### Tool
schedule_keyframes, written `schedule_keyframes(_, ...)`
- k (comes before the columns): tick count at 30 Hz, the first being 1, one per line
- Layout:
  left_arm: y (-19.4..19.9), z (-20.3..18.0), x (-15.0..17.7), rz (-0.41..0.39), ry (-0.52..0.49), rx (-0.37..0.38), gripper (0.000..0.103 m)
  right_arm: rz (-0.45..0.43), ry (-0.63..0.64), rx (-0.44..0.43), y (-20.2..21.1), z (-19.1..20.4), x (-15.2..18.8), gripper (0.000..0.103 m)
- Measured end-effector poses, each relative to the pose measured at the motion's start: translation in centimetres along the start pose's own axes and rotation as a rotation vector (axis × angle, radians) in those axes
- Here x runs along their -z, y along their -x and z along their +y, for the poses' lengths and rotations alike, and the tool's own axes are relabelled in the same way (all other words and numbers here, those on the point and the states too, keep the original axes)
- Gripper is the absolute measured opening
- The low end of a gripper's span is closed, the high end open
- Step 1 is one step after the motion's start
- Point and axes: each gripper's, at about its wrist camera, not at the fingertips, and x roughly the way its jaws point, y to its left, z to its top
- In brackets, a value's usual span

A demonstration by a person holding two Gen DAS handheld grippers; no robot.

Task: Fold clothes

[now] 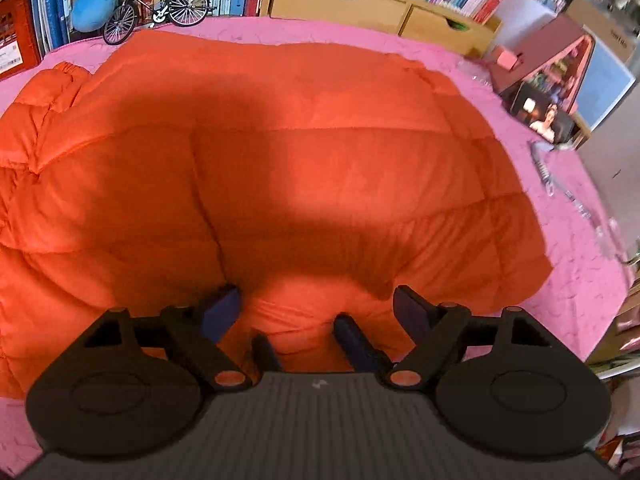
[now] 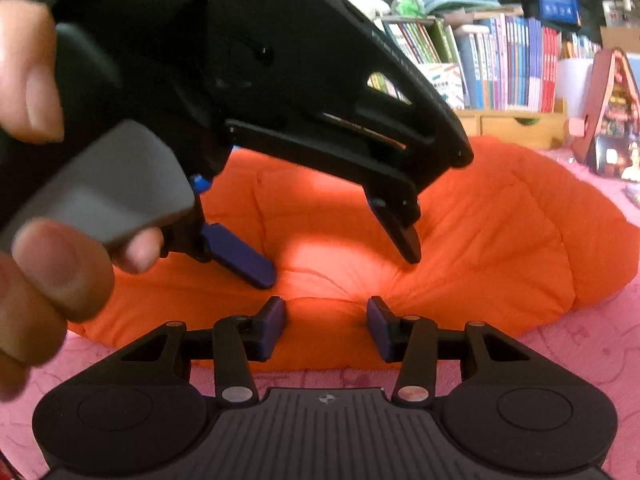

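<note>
An orange quilted puffer jacket (image 1: 320, 160) (image 2: 500, 240) lies spread over a pink bedspread (image 1: 580, 300) (image 2: 580, 360). My left gripper (image 1: 316, 304) (image 2: 338, 266) points steeply down at the jacket's near edge. Its jaws are open, with the tips on or just above the fabric on either side of a puffed fold. My right gripper (image 2: 326, 320) (image 1: 310, 348) comes in low from the near side. Its blue pads pinch the same puffed hem, and creases run out from the right pad. A person's hand (image 2: 40, 260) holds the left gripper's handle.
Along the far edge stand a model bicycle (image 1: 156, 8), a blue cushion (image 1: 94, 6), a wooden drawer unit (image 1: 360, 4) and rows of books. A house-shaped model (image 1: 560, 76) and a pen (image 1: 542, 168) lie at the right on the bedspread.
</note>
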Motion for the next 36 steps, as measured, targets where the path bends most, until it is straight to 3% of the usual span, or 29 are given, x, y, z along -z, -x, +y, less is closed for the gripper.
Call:
schedule_keyframes(4, -0.6, -0.1, -0.4, 0.010, 0.021, -0.033, 0.081, 0.018, -0.018, -0.009, -0.4, -0.5, -0.2, 0.044)
schedule_keyframes(8, -0.2, 0.1, -0.7, 0.003, 0.042, -0.078, 0.054, 0.024, -0.038, -0.024, -0.5, -1.0, -0.3, 0.042)
schedule_keyframes(10, -0.2, 0.5, -0.8, 0.015, 0.055, -0.072, 0.050, 0.024, -0.039, -0.025, -0.6, -1.0, -0.3, 0.042)
schedule_keyframes(23, -1.8, 0.0, -3.6, 0.126, 0.107, -0.124, 0.050, 0.044, -0.028, -0.034, -1.6, -1.4, -0.9, 0.041)
schedule_keyframes(36, -2.2, -0.8, -5.9, 0.021, 0.088, -0.181, 0.049, 0.044, -0.030, -0.043, -2.9, -2.0, -1.6, 0.041)
